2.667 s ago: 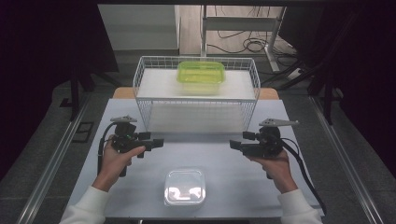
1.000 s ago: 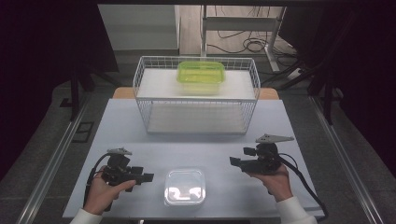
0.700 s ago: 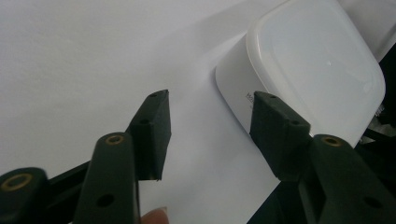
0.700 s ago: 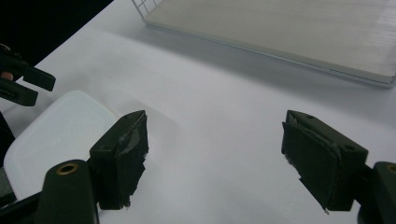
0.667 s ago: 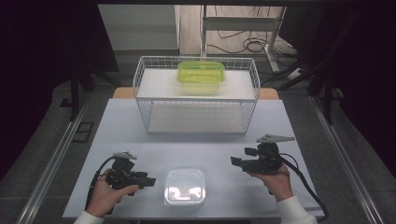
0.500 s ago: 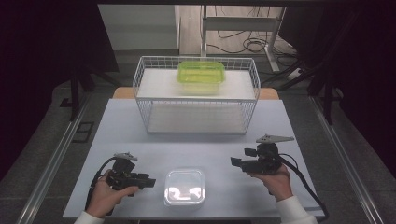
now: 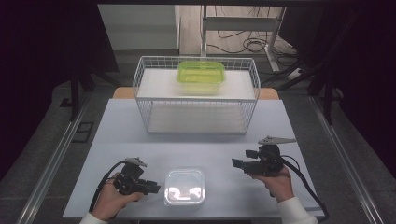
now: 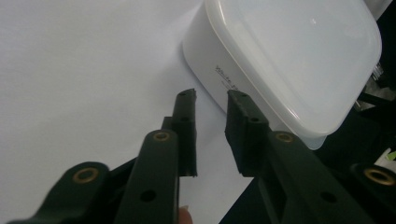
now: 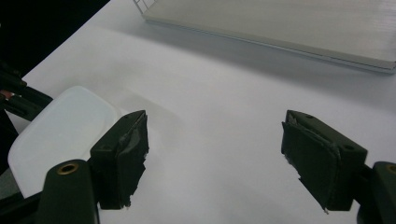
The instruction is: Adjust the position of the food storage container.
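A clear lidded plastic container sits near the table's front edge, between my two grippers. My left gripper lies low at its left side and points at it. In the left gripper view, my left gripper has its tips just short of the container's side wall. Its jaws have just been closing; a narrow gap is left with nothing in it. My right gripper hovers to the container's right, wide open and empty. In the right gripper view, my right gripper has the container at its left.
A white wire rack stands at the table's back, with a green lidded container on its top shelf. The rack's lower shelf is bare. The white table has open room between rack and grippers.
My left hand has come down and right, up to the clear container's side, and its jaws have narrowed. The right hand has kept still, its jaws as wide as before.
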Demonstrator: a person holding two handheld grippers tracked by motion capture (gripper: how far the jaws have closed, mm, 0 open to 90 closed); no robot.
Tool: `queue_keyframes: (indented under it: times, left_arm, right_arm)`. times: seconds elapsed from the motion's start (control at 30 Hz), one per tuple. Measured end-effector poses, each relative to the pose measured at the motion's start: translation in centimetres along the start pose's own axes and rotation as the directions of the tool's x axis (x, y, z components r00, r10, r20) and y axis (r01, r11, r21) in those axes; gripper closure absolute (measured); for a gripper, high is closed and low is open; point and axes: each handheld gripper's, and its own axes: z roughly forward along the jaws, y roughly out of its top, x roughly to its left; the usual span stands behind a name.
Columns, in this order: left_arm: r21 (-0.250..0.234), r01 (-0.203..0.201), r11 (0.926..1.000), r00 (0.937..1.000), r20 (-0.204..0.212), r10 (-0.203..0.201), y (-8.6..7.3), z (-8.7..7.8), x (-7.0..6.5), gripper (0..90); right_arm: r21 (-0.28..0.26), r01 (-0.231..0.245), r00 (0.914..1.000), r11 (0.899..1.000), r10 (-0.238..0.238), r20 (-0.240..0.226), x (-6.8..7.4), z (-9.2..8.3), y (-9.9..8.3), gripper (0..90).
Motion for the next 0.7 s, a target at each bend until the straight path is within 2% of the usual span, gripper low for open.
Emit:
queue_keyframes:
  times: [0.13,0.27,0.6,0.7]
  left_arm:
    - [0.024,-0.014,0.9996,0.9998,0.014,0.014,-0.1,0.3,-0.3,81.8]
    - [0.04,-0.02,0.999,0.9995,0.027,0.019,-0.1,0.6,-0.5,85.7]
    - [0.056,-0.036,0.9977,0.9986,0.04,0.034,0.2,1.4,-1.2,89.1]
    - [0.06,-0.036,0.9976,0.9991,0.025,0.035,0.4,1.6,-1.3,89.3]
  right_arm:
    - [0.002,0.003,1.0,1.0,-0.003,0.007,0.0,0.0,0.0,22.9]
    - [0.007,0.005,0.9999,1.0,-0.005,0.009,0.0,0.1,-0.1,22.9]
    - [0.009,0.004,1.0,1.0,-0.004,0.006,0.0,0.2,-0.1,23.0]
    - [0.009,0.005,1.0,1.0,-0.005,0.007,0.0,0.2,-0.1,23.0]
